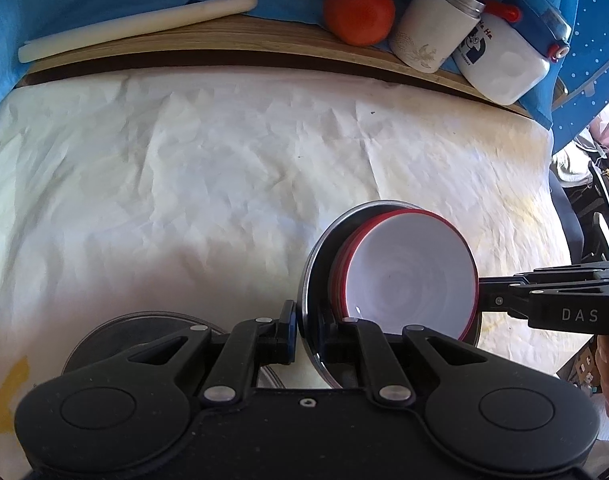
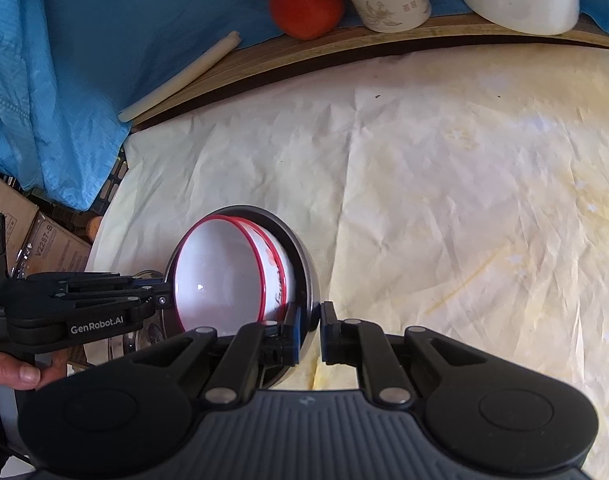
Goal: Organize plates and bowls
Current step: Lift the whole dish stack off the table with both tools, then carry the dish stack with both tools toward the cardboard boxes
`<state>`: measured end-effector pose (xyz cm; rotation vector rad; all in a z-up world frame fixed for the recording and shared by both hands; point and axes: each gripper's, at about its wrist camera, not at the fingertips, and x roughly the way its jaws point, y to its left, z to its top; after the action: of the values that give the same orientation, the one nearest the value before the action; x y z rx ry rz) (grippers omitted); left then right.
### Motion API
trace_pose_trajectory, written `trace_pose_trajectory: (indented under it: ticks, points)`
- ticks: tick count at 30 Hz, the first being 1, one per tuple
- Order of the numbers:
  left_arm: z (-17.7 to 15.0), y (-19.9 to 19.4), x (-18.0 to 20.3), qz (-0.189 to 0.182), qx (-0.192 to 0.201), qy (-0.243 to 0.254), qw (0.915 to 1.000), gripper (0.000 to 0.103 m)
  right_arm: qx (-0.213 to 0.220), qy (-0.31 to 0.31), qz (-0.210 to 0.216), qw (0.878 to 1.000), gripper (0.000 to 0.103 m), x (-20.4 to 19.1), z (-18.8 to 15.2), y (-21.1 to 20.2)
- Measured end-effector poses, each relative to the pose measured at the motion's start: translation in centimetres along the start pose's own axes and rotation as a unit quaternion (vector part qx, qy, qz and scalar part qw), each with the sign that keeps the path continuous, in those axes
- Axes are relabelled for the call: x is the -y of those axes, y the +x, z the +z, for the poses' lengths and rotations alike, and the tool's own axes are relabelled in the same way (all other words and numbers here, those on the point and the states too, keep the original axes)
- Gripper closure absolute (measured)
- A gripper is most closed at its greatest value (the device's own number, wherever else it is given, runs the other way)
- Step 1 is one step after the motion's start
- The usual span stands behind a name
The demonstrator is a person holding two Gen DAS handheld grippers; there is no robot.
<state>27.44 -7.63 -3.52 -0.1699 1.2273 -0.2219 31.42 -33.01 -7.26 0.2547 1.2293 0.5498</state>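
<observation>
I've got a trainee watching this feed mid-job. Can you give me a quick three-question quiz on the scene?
1. True or false: both grippers grip the rim of the same metal bowl.
2. What sits inside it?
A. red-rimmed white bowls
B. a spoon
C. nothing
3. Which round orange-red thing lies on the wooden ledge beside the white cup?

Key: 1 true, left gripper and right gripper on opposite sides; 2 A; 3 the tomato.

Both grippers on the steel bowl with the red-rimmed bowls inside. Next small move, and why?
Probably carry it level and set it down on the white cloth. Left gripper and right gripper pinch opposite rims of the steel bowl, and the red-rimmed bowls inside sit tilted.
</observation>
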Motion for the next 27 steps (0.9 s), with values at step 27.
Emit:
trace_pose_trajectory:
  ticks: [27]
  points:
    - [-0.9,-2.5,-3.4,0.009,0.012,-0.055,0.9984,0.095,-0.022,-0.045,0.033,0.998,0.093,-3.1,2.0,1.5]
